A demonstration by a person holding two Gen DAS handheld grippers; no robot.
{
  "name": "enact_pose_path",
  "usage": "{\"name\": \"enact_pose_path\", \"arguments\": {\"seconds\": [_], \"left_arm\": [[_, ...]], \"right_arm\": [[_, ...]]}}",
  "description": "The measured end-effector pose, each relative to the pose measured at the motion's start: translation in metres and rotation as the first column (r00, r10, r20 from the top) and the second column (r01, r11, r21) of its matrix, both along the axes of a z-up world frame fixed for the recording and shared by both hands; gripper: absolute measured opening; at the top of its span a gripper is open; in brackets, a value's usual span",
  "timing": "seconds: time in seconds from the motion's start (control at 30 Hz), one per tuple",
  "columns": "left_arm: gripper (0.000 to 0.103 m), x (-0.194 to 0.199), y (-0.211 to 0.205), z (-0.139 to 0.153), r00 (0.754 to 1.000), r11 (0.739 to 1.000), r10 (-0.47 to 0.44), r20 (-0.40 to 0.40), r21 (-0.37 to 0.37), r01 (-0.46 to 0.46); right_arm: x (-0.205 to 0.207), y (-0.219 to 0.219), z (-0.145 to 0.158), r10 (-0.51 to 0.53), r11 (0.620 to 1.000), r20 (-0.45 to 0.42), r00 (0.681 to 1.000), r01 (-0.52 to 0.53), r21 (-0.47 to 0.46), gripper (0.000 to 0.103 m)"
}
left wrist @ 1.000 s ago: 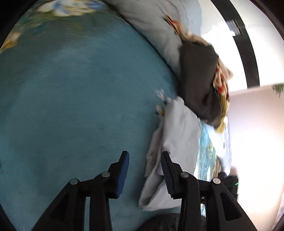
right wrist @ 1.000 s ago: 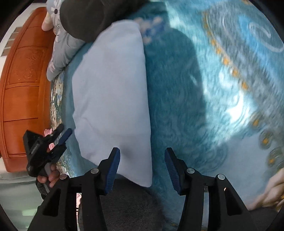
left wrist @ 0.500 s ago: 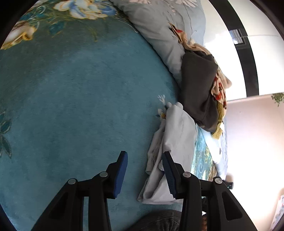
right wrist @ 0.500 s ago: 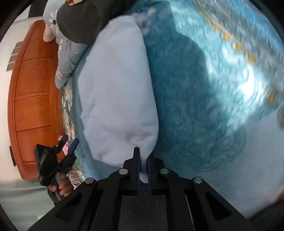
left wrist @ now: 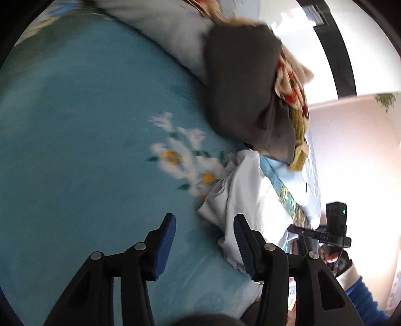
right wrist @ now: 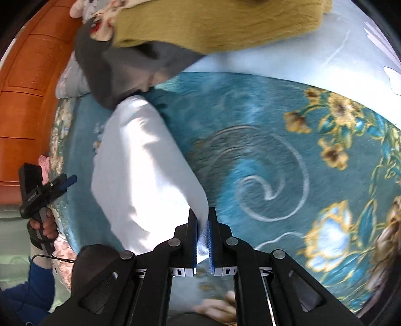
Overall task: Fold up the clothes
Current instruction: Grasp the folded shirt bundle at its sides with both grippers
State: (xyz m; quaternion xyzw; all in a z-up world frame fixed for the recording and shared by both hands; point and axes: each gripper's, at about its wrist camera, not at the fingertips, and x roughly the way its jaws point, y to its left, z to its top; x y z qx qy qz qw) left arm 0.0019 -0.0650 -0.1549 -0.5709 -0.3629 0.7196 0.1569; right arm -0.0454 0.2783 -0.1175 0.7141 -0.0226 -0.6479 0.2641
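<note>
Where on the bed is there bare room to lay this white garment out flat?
Bare blanket lies right of the white garment, out to the gold flowers. In the left wrist view, the teal stretch left of the white daisies is free too. It is crowded at the top: the dark grey garment and mustard blanket are heaped by the pillow.

Teal floral bed cover [right wrist: 250, 112], white folded garment [right wrist: 140, 170], dark clothes pile [left wrist: 240, 82]

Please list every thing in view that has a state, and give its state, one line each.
Pale blue folded garment: folded, lying on the teal bedspread, one corner pinched.
Right gripper: jaws shut on that corner.
Left gripper: jaws just been opening, nothing between them.
Dark grey garment: crumpled, unfolded, in the pile.
</note>
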Motion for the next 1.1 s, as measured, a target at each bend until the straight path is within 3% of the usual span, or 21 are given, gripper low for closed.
{"name": "enact_pose_path", "arguments": {"seconds": [0.1,0.23,0.3,0.37,0.43,0.5,0.57,0.67,0.73,0.83,0.9,0.93,1.1], "left_arm": [[0.055,-0.026,0.026,-0.006,0.996,0.996,-0.086,0.007,-0.032,0.087],[0.060,-0.047,0.038,-0.014,0.993,0.992,-0.119,0.010,-0.046,0.119],[0.060,-0.056,0.044,-0.020,0.991,0.990,-0.131,0.017,-0.046,0.131],[0.060,-0.062,0.052,-0.028,0.988,0.988,-0.149,0.032,-0.039,0.151],[0.060,-0.066,0.062,-0.033,0.982,0.982,-0.185,0.042,-0.038,0.186],[0.060,-0.066,0.072,-0.036,0.975,0.975,-0.215,0.049,-0.045,0.217],[0.062,-0.067,0.080,-0.038,0.969,0.967,-0.243,0.049,-0.062,0.246],[0.063,-0.066,0.082,-0.038,0.966,0.966,-0.253,0.045,-0.045,0.255],[0.063,-0.065,0.084,-0.038,0.965,0.964,-0.260,0.042,-0.037,0.262],[0.062,-0.064,0.089,-0.037,0.960,0.959,-0.279,0.036,-0.032,0.280],[0.061,-0.064,0.094,-0.036,0.955,0.955,-0.295,0.031,-0.026,0.296],[0.061,-0.064,0.097,-0.035,0.952,0.952,-0.305,0.029,-0.021,0.306],[0.061,-0.059,0.111,-0.029,0.931,0.931,-0.365,0.018,0.011,0.365]], "right_arm": [[0.000,0.012,-0.002,-0.027,0.999,-0.016,1.000,0.027,-0.031,0.008],[0.014,0.055,0.003,-0.239,0.969,-0.086,0.967,0.231,-0.087,0.010],[0.034,0.079,0.001,-0.395,0.909,-0.073,0.916,0.377,-0.178,0.011],[0.054,0.080,-0.013,-0.480,0.855,-0.023,0.877,0.462,-0.234,0.031],[0.074,0.076,-0.029,-0.545,0.801,0.032,0.838,0.532,-0.276,0.039],[0.093,0.072,-0.044,-0.603,0.739,0.089,0.792,0.598,-0.312,0.039],[0.105,0.066,-0.056,-0.625,0.703,0.139,0.768,0.632,-0.326,0.039],[0.110,0.048,-0.069,-0.626,0.695,0.166,0.762,0.642,-0.324,0.039],[0.109,0.040,-0.065,-0.623,0.706,0.137,0.770,0.629,-0.324,0.040],[0.109,0.035,-0.068,-0.647,0.677,0.156,0.746,0.657,-0.332,0.040],[0.109,0.032,-0.068,-0.658,0.673,0.144,0.739,0.662,-0.330,0.032],[0.108,0.031,-0.067,-0.659,0.672,0.141,0.738,0.663,-0.330,0.011],[0.091,0.041,-0.052,-0.655,0.676,0.114,0.747,0.646,-0.354,0.008]]}}
